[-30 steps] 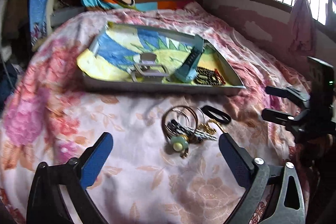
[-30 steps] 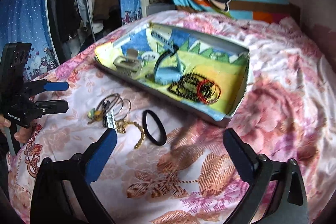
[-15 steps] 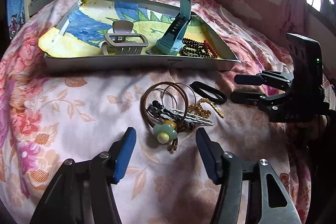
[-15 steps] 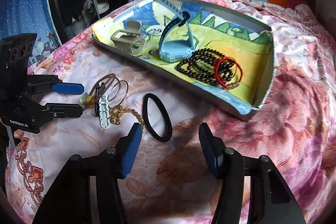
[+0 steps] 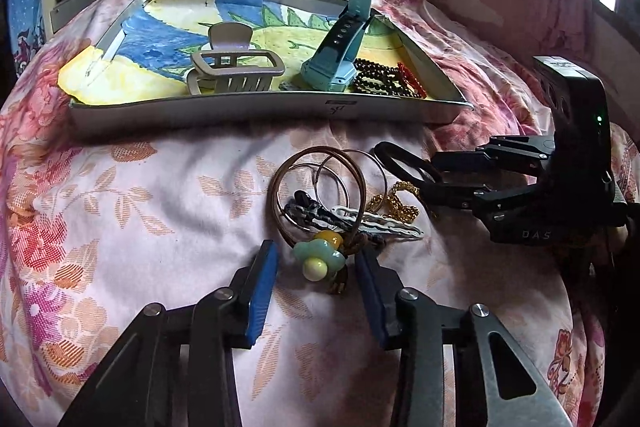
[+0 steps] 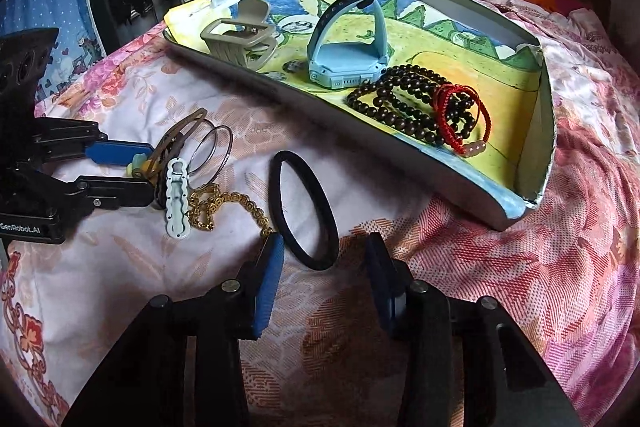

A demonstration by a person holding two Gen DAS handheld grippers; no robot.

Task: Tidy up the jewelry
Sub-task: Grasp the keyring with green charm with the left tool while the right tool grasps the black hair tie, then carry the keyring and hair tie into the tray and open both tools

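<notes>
Writing: you can read "GenRobot.AI" on your left gripper (image 6: 150,173) body in the right wrist view, and "DAS" on your right gripper (image 5: 430,175) body in the left wrist view.
Left fingers: half spread after closing in, flanking the flower-shaped charm (image 5: 319,258); pads are not pressing it.
Right fingers: likewise narrowed, half spread around the near end of the black hair tie (image 6: 303,209), not pinching.
Loose pile: thin metal hoops (image 5: 320,187), a white wavy clip (image 6: 177,195) and a gold chain (image 6: 224,209) on the floral bedspread (image 5: 140,207).
Tray (image 6: 400,151): grey card walls, painted lining; holds a ribbed claw clip (image 5: 234,69), a blue watch (image 6: 346,61), dark beads (image 6: 404,103) and a red cord (image 6: 466,119).
Change: both your grippers sit lower and nearer the pile than a second ago.
</notes>
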